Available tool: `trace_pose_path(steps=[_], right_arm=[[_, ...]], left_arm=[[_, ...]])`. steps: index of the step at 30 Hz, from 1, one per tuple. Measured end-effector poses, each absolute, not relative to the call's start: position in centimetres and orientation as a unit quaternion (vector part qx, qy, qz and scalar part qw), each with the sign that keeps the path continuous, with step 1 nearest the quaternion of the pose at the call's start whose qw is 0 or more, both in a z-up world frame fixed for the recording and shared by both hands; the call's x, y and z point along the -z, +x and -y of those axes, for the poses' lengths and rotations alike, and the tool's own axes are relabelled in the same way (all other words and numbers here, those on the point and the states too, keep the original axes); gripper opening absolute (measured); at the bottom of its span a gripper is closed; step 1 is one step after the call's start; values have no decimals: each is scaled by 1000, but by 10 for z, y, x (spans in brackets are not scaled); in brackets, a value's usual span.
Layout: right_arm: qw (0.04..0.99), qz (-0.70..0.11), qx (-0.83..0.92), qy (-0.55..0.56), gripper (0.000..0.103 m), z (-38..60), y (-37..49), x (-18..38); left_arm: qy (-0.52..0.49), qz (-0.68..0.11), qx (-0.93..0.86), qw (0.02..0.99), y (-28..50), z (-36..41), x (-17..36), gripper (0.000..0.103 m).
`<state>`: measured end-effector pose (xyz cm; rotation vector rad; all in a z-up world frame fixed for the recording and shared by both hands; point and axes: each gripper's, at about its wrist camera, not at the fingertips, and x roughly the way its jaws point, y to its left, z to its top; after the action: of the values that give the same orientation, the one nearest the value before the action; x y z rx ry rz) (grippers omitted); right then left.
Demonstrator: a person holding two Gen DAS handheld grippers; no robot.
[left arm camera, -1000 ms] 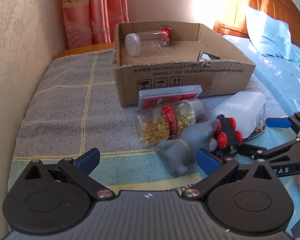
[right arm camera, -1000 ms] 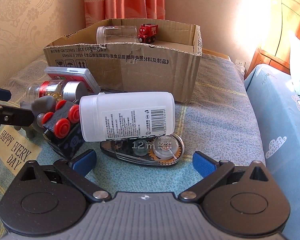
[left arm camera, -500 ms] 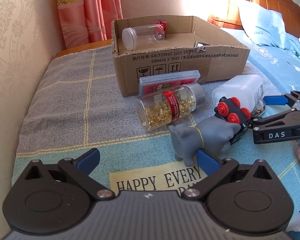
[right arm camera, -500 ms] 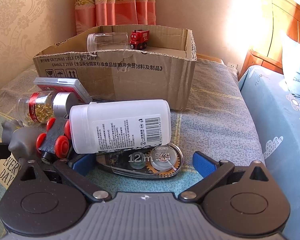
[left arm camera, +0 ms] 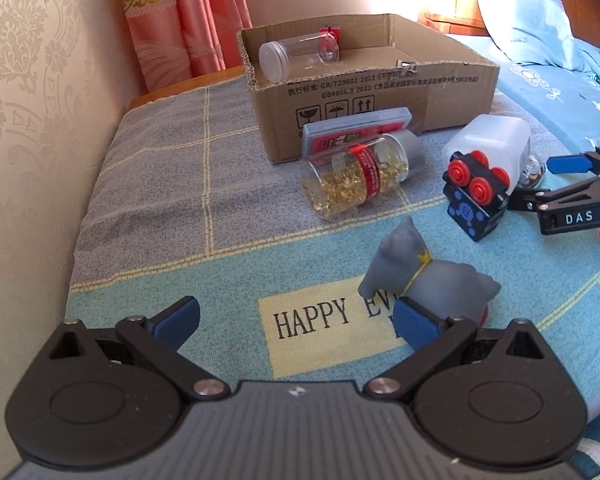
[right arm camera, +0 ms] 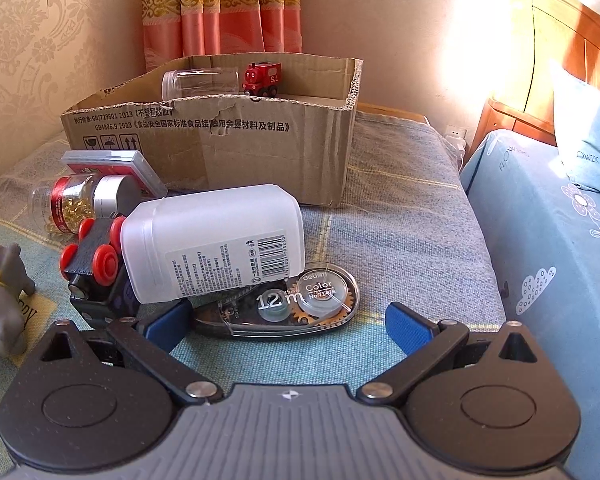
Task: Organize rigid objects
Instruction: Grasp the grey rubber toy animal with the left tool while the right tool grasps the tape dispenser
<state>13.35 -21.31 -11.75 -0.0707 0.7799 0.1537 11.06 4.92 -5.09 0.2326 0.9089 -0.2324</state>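
A cardboard box at the back holds a clear jar and a red toy train. In front of it lie a capsule bottle, a flat red-and-grey case, a white bottle, a black block with red wheels, a tape dispenser and a grey toy dog. My left gripper is open, its right pad against the dog. My right gripper is open around the dispenser's near end, under the white bottle.
Everything rests on a grey-and-blue blanket printed "HAPPY EVERY DAY". A patterned wall runs along the left, pink curtains hang behind the box. A blue-sheeted bed with a wooden headboard lies to the right.
The left gripper has pulled back toward me and the grey dog has come away from the wheeled block with it. The right gripper has edged forward to the dispenser and white bottle.
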Motion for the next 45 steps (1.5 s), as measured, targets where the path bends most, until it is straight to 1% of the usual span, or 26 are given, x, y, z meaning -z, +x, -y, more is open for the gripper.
trace_pose_path(steps=[11,21,27,34,38,45], right_arm=[[922,-379,-75,-34,103,213,132,118],[923,-374,-79,-36,103,214,129,118],[923,-372,-87,-38,103,215,125,118],[921,-370,-112,-48,103,220,120,118],[919,-369,-129,-55,103,220,123,118],[914,-358,-176,-70,103,221,133,119]], left_arm=[[113,-458,194,860,83,-36,58,102],[64,-470,247,845,80,-14,54,102],[76,-446,237,860,97,2,53,102],[121,-441,205,865,99,9,70,102],[94,-447,200,867,98,-1,76,102],[96,-444,201,868,98,-1,76,103]])
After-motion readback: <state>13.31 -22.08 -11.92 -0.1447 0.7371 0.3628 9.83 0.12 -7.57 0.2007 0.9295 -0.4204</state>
